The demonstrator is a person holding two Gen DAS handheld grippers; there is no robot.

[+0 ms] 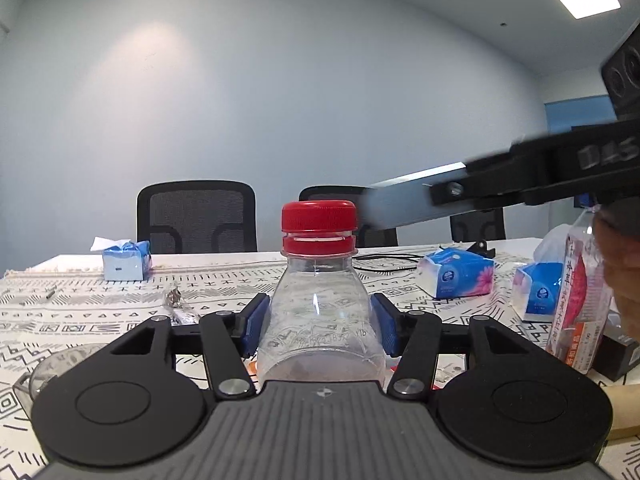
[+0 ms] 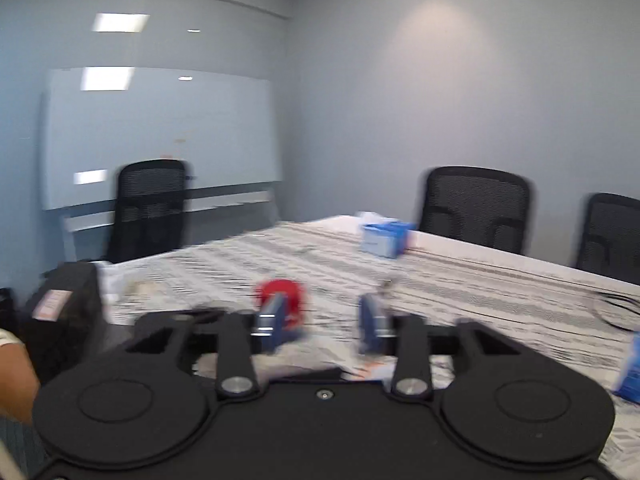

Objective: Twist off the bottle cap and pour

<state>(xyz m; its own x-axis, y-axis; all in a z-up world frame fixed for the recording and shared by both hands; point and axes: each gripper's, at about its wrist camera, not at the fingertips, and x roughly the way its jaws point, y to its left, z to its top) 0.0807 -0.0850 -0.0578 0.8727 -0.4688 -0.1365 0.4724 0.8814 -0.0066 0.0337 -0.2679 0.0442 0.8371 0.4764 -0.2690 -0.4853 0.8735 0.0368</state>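
Left wrist | bottle (image 1: 320, 308) upright between left claw (image 1: 320, 322) pads

The left wrist view sits low over the patterned tablecloth (image 1: 120, 280), facing level across it, very near the clear plastic bottle with red screw cap (image 1: 319, 280). The right wrist view looks down from higher. Both views share that red cap (image 2: 280, 296).

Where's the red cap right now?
Still on the bottle held between the left gripper pads, centre of the left wrist view; the red cap sits just left of the right gripper.
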